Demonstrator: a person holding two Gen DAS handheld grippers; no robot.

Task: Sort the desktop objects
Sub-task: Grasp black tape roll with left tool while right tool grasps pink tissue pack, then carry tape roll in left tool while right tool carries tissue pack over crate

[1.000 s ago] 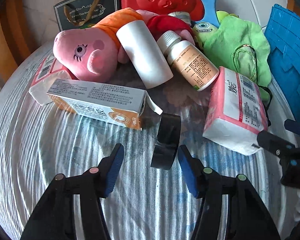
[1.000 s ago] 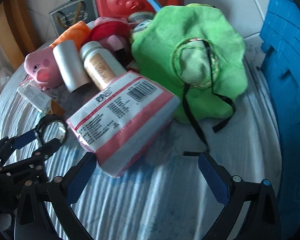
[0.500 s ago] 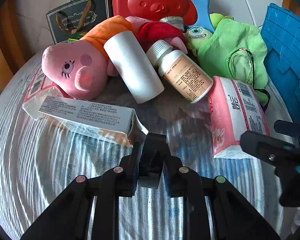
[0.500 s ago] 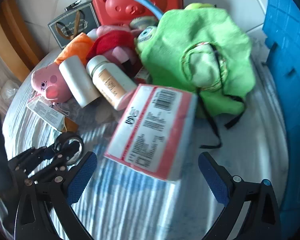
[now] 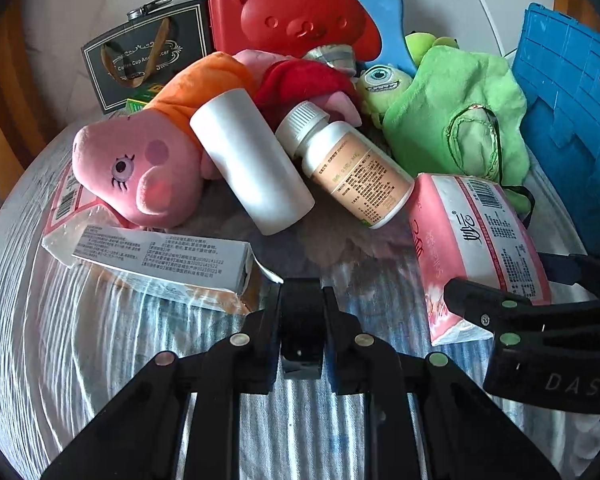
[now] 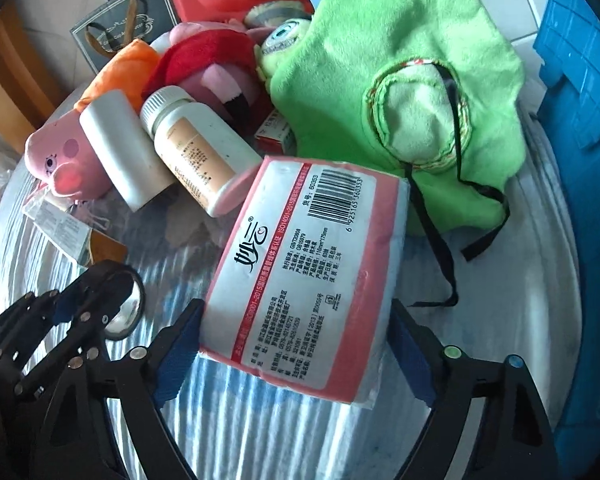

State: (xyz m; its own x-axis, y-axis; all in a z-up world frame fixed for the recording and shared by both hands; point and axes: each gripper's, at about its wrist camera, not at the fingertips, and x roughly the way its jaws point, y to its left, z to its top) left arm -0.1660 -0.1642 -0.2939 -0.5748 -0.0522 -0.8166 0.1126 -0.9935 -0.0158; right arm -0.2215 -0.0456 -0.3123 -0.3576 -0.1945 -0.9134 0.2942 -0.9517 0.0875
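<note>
A black tape roll (image 5: 302,320) stands on edge between the pads of my left gripper (image 5: 302,300), which is shut on it just above the striped tabletop (image 5: 100,340). In the right wrist view the same roll (image 6: 128,312) shows as a ring in that left gripper (image 6: 96,292) at the lower left. A pink and white tissue pack (image 6: 300,264) lies between the blue pads (image 6: 180,344) of my right gripper (image 6: 296,340). Its jaws are closing and the pads touch both sides of the pack. The left wrist view shows this pack (image 5: 476,240) at the right.
Behind lie a pink pig plush (image 5: 140,176), a white cylinder (image 5: 252,164), a pill bottle (image 5: 352,168), a green cloth (image 5: 452,120) and a red bear case (image 5: 292,8). A carton (image 5: 160,260) lies at the left. A blue crate (image 5: 572,120) stands at the right.
The left jaws shut on the tape roll, which before stood free between them, and lifted slightly. The right jaws have narrowed onto the tissue pack, which now lies lengthwise between the pads.
</note>
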